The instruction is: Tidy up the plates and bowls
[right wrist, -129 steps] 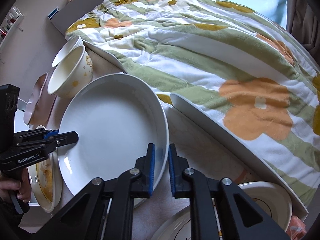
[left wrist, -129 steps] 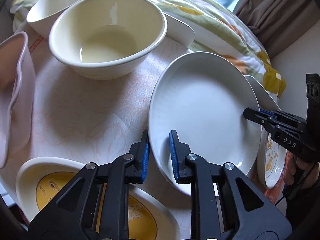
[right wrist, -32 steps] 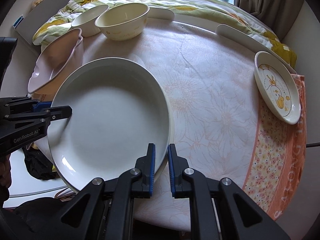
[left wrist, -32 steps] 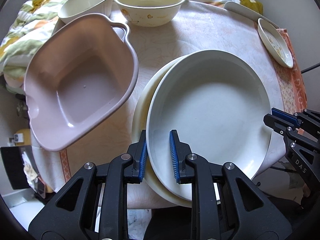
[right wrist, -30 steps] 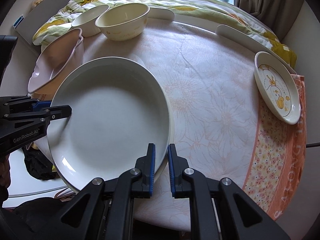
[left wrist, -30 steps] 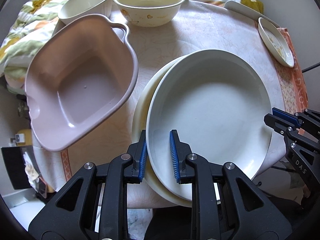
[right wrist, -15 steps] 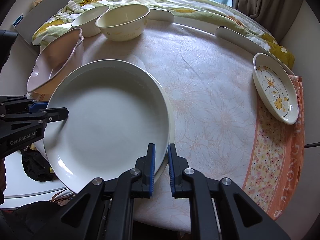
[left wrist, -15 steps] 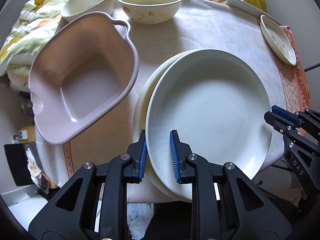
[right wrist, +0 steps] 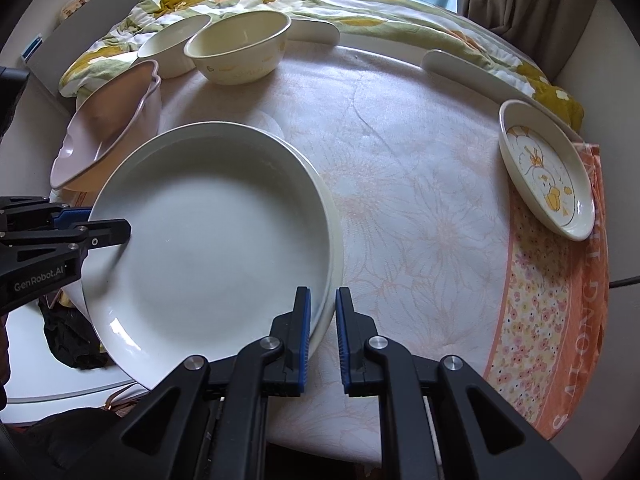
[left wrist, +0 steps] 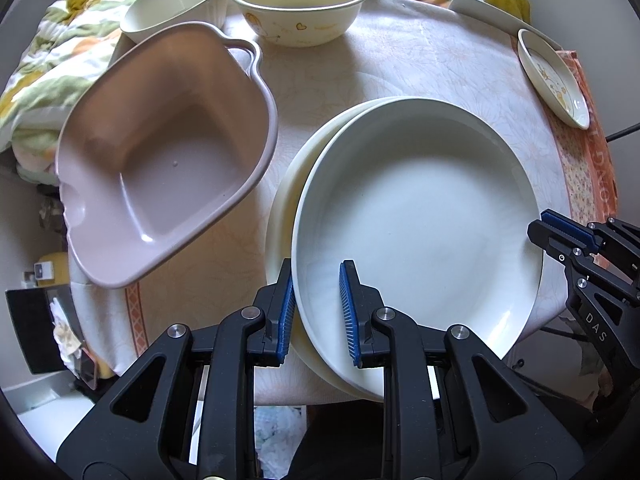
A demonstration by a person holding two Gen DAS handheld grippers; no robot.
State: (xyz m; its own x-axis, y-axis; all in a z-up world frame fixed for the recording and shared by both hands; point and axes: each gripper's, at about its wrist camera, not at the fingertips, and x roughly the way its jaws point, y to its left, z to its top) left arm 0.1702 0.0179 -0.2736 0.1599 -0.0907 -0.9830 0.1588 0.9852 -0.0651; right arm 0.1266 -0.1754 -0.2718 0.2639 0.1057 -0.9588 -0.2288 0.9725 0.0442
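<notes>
i have the white plate (left wrist: pixel 416 216) between both tools: my left hand-held gripper (left wrist: pixel 318 312) straddles its near-left rim, one blue pad under the edge and one over it, and my right hand-held gripper (right wrist: pixel 322 332) straddles the opposite rim the same way. in both views the pads sit close around the rim, but i can see a sliver of gap on at least one side of each, so i cannot tell whether either is clenched or already eased off. the white plate lies nested on the cream plate (left wrist: pixel 286 184) at the near edge of the desk (right wrist: pixel 420 184), offset a little toward my right, so a crescent of cream shows on the left side and the stack overhangs the desk's edge. the relation that matters: the plate lies straight ahead of both tools, rim-on, each tool on its own side and about equally near, so i judge the next move to be letting go and backing each one straight out along its fingers. elsewhere sit the pink basin (left wrist: pixel 160 160), two cream bowls (left wrist: pixel 298 0), and the duck dish (right wrist: pixel 546 178) far right.
</notes>
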